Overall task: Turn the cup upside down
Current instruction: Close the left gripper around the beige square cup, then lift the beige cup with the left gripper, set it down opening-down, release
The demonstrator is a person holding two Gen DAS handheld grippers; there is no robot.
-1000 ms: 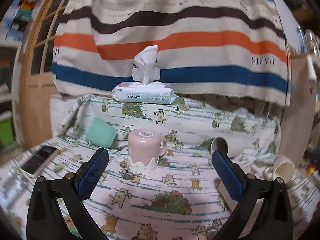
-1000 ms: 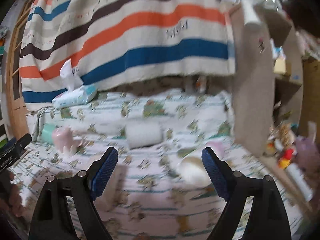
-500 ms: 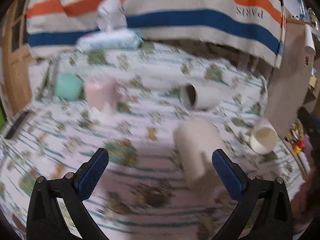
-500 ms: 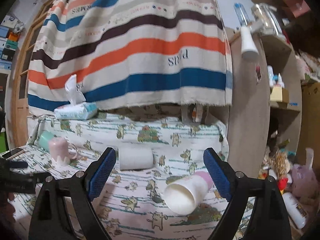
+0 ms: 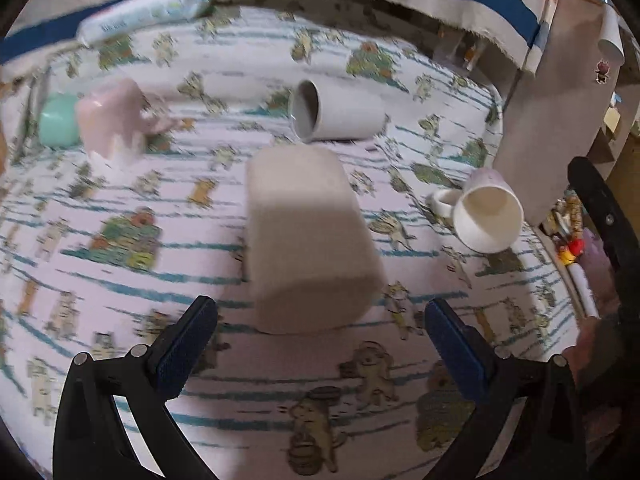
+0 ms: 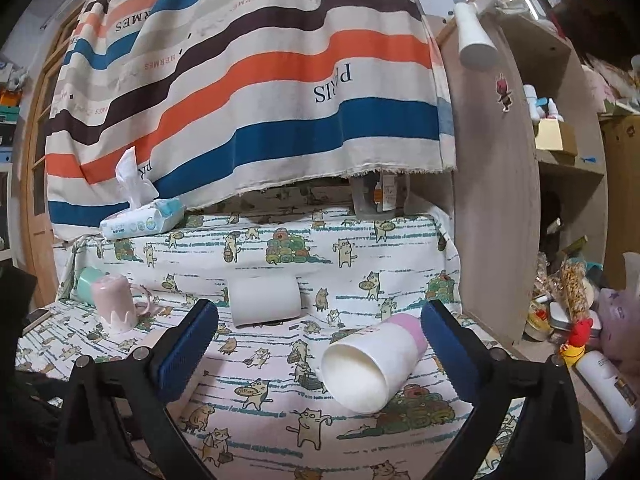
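a: what's the cup in front of me look like?

b: on my right wrist view the white cup with a pink base (image 6: 370,364) lies on its side on the cat-print tablecloth (image 6: 280,412), mouth toward the camera. the right gripper (image 6: 320,340) has its jaws spread wide, the cup just ahead between them, not touched.

a: and the left?

b: the left gripper (image 5: 320,334) is spread apart too, holding nothing. a beige cup (image 5: 308,236) stands mouth-down just ahead of it, blurred. the white-and-pink cup shows to its right (image 5: 486,216).

a: the rest of the surface?

b: a white cup (image 6: 264,300) on its side farther back, a pink mug (image 6: 116,300) mouth-down at left touching a mint cup (image 6: 86,282), a baby wipes pack (image 6: 140,222) under the striped cloth (image 6: 248,88).

a: edges?

b: a wooden shelf panel (image 6: 496,184) stands close at right; bare cloth lies in front of the cup.
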